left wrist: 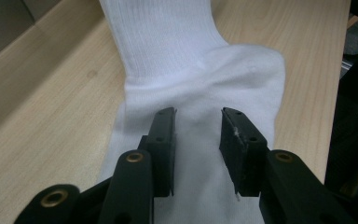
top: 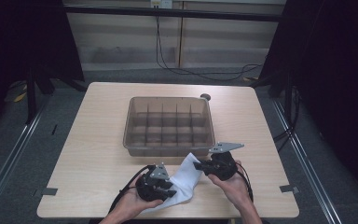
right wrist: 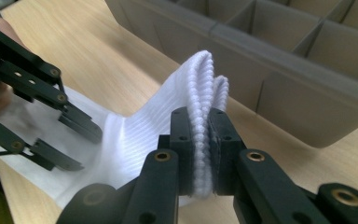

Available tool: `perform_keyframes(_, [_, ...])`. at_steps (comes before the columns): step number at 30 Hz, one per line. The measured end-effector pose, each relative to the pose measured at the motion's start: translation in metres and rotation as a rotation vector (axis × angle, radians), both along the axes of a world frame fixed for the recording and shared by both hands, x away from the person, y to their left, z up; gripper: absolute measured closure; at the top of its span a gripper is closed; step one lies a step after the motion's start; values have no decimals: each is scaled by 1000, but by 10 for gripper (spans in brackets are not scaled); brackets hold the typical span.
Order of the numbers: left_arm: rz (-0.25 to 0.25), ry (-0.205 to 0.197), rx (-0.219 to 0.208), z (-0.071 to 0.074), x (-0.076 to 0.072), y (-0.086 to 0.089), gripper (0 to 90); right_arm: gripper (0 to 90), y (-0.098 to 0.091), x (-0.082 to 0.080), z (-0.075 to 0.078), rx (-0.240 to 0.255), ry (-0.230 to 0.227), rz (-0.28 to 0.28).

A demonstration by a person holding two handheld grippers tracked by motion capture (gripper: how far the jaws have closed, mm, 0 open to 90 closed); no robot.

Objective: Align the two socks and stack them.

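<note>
A white ribbed knit sock (top: 182, 179) lies near the front edge of a pale wood-grain table (top: 98, 140), soft and slightly rumpled, its cuff end lifted off the surface. The right gripper (right wrist: 199, 135), black plastic with brass-coloured pivot pins, pinches the folded cuff between its pressed-together pads; the thick ribbed edge bulges up above the jaws. In the high view this right gripper (top: 200, 165) sits just in front of a translucent grey-brown plastic organiser tray (top: 135, 112) divided into a grid of small square compartments.

The left gripper (left wrist: 198, 135) hovers over the flat foot part of the sock (left wrist: 200, 88), its jaws spread apart with smooth white fabric showing between them; the pads do not press on the cloth. From above, the left gripper (top: 168, 186) is at the lower left end of the sock, near the table's front edge.

The table stands on a grey carpeted floor (top: 42, 126), with dark curtains at both sides, a black cable (top: 200, 72) trailing along the floor and pale panelled wall behind.
</note>
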State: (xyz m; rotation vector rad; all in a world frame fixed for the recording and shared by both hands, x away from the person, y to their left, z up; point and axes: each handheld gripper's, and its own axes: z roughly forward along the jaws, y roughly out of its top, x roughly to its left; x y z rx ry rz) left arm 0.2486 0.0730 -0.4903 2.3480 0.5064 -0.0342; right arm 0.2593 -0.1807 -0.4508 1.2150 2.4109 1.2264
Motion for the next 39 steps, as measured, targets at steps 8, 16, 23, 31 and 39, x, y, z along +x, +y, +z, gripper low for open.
perform_keyframes(8, [1, -10, 10, 0, 2, -7, 670, 823, -4, 3, 14, 27, -28, -12])
perform_keyframes(16, [41, -6, -4, -1, 9, -22, 671, 824, 1, 3, 18, 46, -30, 2])
perform_keyframes(23, [87, 29, -17, -1, 17, -30, 669, 824, 5, -4, 30, 70, -56, 29])
perform_keyframes(31, [73, 33, -3, 0, 16, -27, 666, 823, 3, -5, 25, 39, -44, 14])
perform_keyframes(39, [47, 26, 12, 1, 7, -9, 685, 818, -18, 13, -8, -32, 61, -84])
